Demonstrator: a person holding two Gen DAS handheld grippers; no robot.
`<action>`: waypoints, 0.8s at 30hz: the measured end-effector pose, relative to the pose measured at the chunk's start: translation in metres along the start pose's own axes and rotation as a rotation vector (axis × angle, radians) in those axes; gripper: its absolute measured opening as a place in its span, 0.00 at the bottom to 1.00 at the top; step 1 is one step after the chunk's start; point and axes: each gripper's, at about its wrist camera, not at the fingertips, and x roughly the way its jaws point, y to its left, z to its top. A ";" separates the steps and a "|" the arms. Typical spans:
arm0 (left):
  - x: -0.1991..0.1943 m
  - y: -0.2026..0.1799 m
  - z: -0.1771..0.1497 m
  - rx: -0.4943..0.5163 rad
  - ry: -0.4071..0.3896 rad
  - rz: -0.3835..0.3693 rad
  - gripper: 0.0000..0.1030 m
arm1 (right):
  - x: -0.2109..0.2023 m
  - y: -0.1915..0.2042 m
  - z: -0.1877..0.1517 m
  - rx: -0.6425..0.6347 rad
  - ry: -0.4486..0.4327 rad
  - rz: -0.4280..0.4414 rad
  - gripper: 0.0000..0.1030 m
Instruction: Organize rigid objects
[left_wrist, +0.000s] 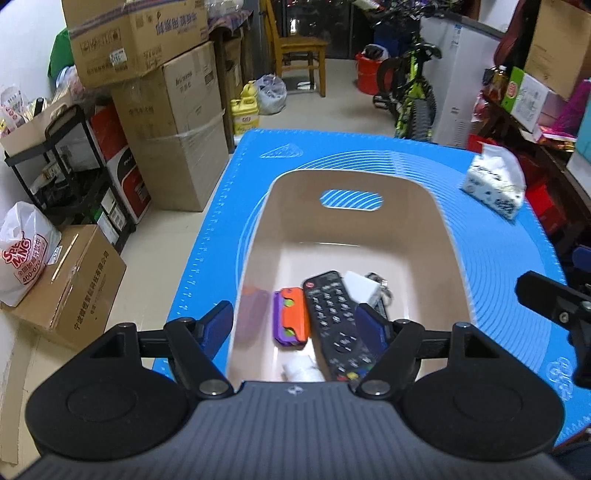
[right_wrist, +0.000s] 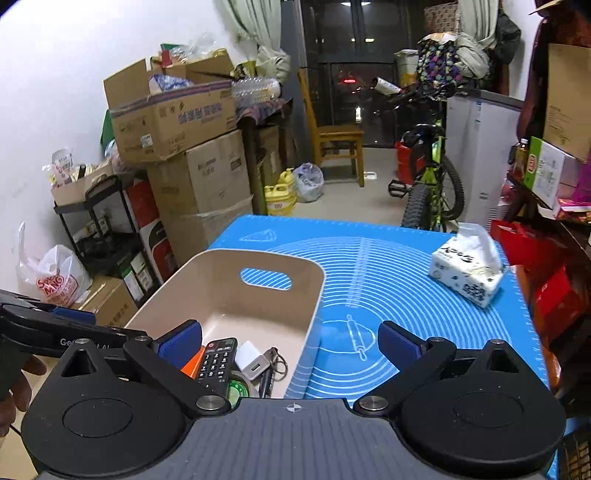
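One blue silicone baking mat w/ white ring markings (left_wrist: 498, 236) covers the table top. On it stands a beige plastic storage bin w/ oval handle cut-out (left_wrist: 436, 221), open side up. Near the mat's far right corner, well apart from the bin, lies a white printed tissue pack (right_wrist: 467, 275), tissue sticking up.

Both grippers empty. Left gripper (left_wrist: 295, 325): blue pads spread, nothing between them, held above the bin's near end. Right gripper (right_wrist: 290, 343): pads spread wide, nothing pinched, straddling the bin's right wall.

Bin contents, all on the floor at the near end: black TV remote w/ red power button (left_wrist: 332, 317), lying lengthwise; orange-and-purple flat plastic toy (left_wrist: 291, 317) just beside it on its left; white USB charger block (right_wrist: 251, 360) at the remote's right; metal key ring w/ keys (right_wrist: 277, 360) beside the charger; green-labelled tape roll (right_wrist: 236, 389), partly hidden.
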 end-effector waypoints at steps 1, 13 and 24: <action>-0.008 -0.004 -0.002 0.005 -0.006 -0.002 0.71 | -0.007 -0.001 -0.001 0.002 -0.004 -0.004 0.98; -0.087 -0.036 -0.041 0.017 -0.080 0.000 0.71 | -0.097 -0.012 -0.031 0.022 -0.037 -0.046 0.98; -0.130 -0.057 -0.099 0.032 -0.157 0.012 0.71 | -0.164 -0.022 -0.074 0.055 -0.074 -0.073 0.98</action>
